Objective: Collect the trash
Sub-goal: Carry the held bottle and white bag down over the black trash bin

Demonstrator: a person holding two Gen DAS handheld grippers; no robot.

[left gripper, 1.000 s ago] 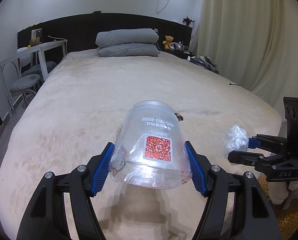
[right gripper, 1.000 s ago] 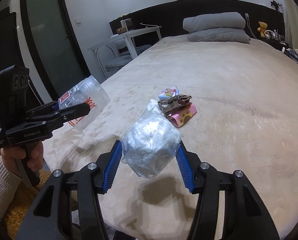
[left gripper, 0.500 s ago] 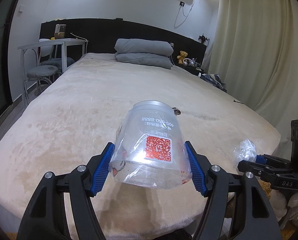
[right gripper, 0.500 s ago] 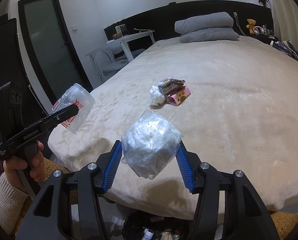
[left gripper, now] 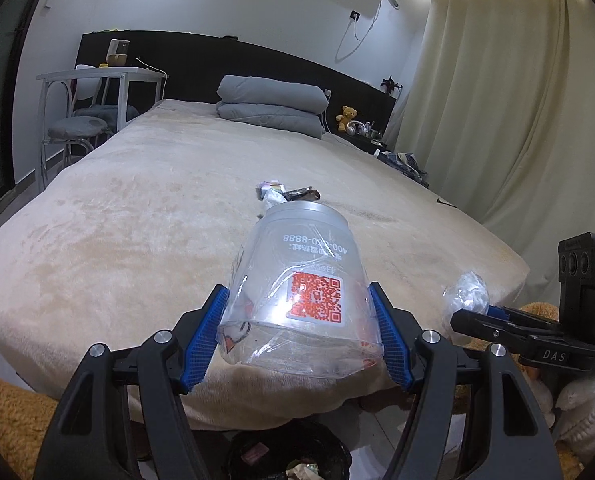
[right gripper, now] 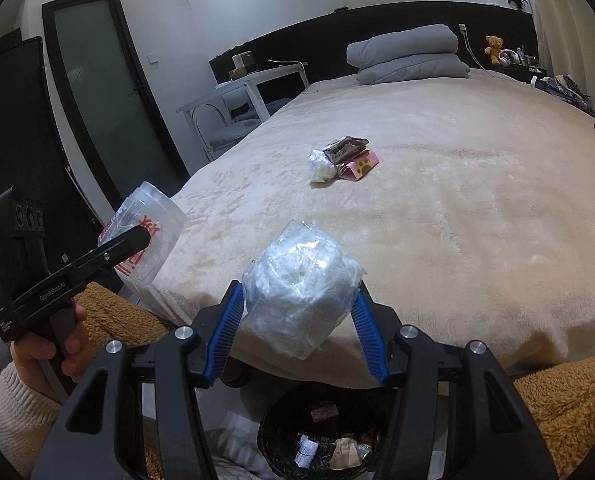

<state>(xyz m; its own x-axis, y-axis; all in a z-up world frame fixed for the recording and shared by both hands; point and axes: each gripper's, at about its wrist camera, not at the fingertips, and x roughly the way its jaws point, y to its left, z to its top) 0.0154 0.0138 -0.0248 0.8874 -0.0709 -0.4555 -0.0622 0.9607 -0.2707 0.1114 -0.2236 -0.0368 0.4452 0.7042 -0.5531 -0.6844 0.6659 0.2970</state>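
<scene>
Above the black trash bin (right gripper: 321, 440) at the bed's foot, both tongs are carrying loads. L gripper (left gripper: 297, 336) is clenching a clear plastic cup (left gripper: 297, 280) w/ an orange QR sticker, blue pads pressing its crumpled sides, cup lying tipped w/ its base pointing away over the bed (left gripper: 137, 220) edge. R gripper (right gripper: 297, 320) is squeezing a crumpled clear plastic wad (right gripper: 301, 280) btwn its pads, hanging just bed-side of the bin's mouth. In the R wrist view, a person's hand (right gripper: 53, 352) in a knit sleeve is gripping the L tool's handle, w/ the cup sitting left of the bin, not yet over it.

Progress, as I'm reading it: bin is already holding some scraps (paper bits, a pinkish wrapper), so part of the job looks done. These two pieces are picked up but not dropped yet, so the carry is nearing its end. The wad looks closer to a drop than the cup, which prob. needs shifting toward the bin.

Still waiting farther up the bed from the bin: a small pile (right gripper: 343, 158) w/ a white crumpled bit, a brownish wrapper & a pink spotted pack, touching each other. That's at least one more trip.
</scene>
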